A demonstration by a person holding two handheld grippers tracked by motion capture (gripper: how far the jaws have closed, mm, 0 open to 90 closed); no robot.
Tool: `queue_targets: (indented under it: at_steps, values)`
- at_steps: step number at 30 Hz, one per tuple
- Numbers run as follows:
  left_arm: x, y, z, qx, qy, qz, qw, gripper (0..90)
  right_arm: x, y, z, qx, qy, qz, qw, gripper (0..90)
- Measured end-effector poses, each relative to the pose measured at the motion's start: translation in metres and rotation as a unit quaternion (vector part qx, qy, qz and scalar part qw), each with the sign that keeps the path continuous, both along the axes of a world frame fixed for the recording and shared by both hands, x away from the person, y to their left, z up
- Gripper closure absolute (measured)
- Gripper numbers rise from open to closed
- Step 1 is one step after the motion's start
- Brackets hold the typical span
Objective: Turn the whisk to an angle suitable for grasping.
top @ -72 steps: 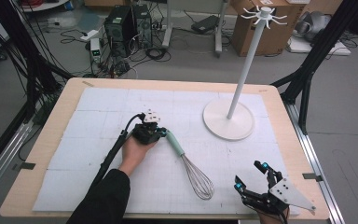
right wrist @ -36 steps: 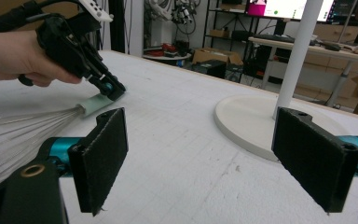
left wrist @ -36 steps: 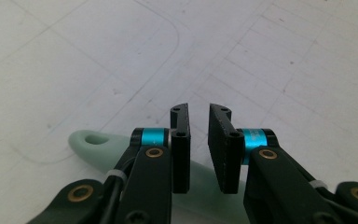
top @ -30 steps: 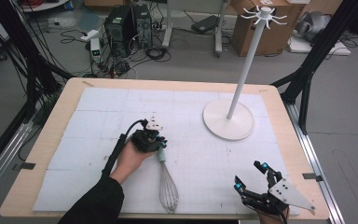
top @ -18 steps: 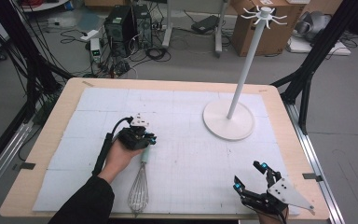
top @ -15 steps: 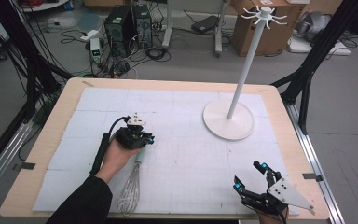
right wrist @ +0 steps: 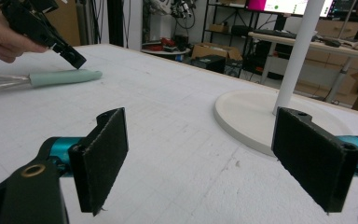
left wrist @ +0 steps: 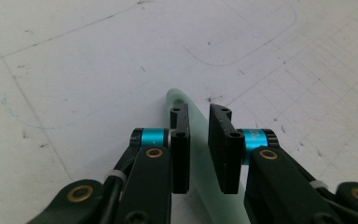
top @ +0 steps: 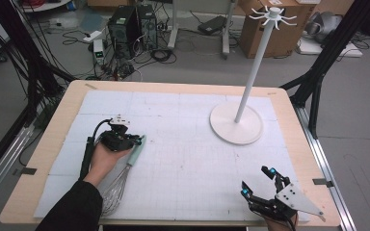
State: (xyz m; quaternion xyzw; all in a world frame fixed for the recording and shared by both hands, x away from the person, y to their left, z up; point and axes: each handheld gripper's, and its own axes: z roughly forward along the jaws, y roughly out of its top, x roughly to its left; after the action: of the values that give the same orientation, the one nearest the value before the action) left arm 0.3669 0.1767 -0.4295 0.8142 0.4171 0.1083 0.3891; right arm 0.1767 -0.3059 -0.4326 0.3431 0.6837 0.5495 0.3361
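Nearest the person, the right gripper (top: 262, 185) sits at the front right corner of the white foam-covered table (top: 183, 159) with its jaws spread wide and nothing between them. So that hand isn't doing anything yet.

Further in on the left, the left gripper (top: 134, 141) is down over the pale mint-green handle of the wire balloon whisk (top: 125, 168). In the left gripper view the handle (left wrist: 200, 154) runs right up between the two pads, which are narrowed around it. I'd call that gripping the handle, though the contact itself is hard to see.

The whisk lies flat, long axis running front to back with a slight slant. Its wire end points toward the front edge, handle tip away toward the far side.

Furthest off, the white round-based stand with hooks on top (top: 243, 96) is bare. My guess is the whisk belongs there, so lifting and hanging are all still left.
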Motion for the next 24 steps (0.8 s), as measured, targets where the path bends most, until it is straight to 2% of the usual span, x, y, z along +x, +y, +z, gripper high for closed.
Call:
queue_targets:
  at_steps: [7, 9, 13, 14, 17, 18, 20, 21, 22, 23, 24]
  values:
    - [0.003, 0.004, 0.0, 0.013, -0.001, 0.018, 0.9998, 78.2, -0.001, 0.0, 0.0, 0.0, 0.001, 0.0, 1.0, 18.0]
    - [0.004, 0.007, 0.002, 0.008, 0.001, 0.024, 0.9997, 77.4, -0.001, 0.0, 0.0, 0.001, 0.002, 0.001, 1.0, 18.1]
    - [0.001, 0.013, 0.007, -0.029, 0.007, 0.025, 0.9992, 77.4, -0.001, 0.0, 0.0, 0.002, 0.001, 0.001, 1.0, 18.2]
    - [-0.001, 0.012, 0.009, -0.034, 0.009, 0.02, 0.9992, 77.4, 0.0, 0.0, 0.0, 0.0, 0.0, 0.001, 1.0, 18.1]
    - [-0.009, 0.005, 0.012, -0.026, 0.023, -0.019, 0.9992, 77.6, -0.001, 0.0, 0.0, -0.001, -0.001, 0.001, 1.0, 18.2]
    - [-0.009, 0.005, 0.012, -0.026, 0.023, -0.019, 0.9992, 77.9, -0.001, 0.0, 0.0, -0.001, -0.001, 0.001, 1.0, 18.2]
    - [-0.016, 0.0, 0.013, -0.008, 0.021, -0.041, 0.9989, 78.2, -0.001, 0.0, 0.0, -0.001, -0.001, 0.001, 1.0, 18.2]
    - [-0.021, -0.002, 0.013, 0.011, 0.023, -0.054, 0.9982, 78.2, -0.001, 0.0, 0.0, -0.001, -0.001, 0.001, 1.0, 18.2]
    - [-0.022, -0.001, 0.012, 0.02, 0.023, -0.059, 0.9978, 78.2, -0.001, 0.0, 0.0, -0.001, 0.0, 0.0, 1.0, 18.2]
    - [-0.022, -0.001, 0.012, 0.02, 0.023, -0.059, 0.9978, 78.2, -0.001, 0.0, 0.0, 0.0, 0.001, 0.001, 1.0, 18.2]
    - [-0.024, 0.003, 0.009, 0.015, 0.033, -0.057, 0.9977, 78.2, -0.001, 0.0, 0.0, -0.003, -0.001, 0.0, 1.0, 18.2]
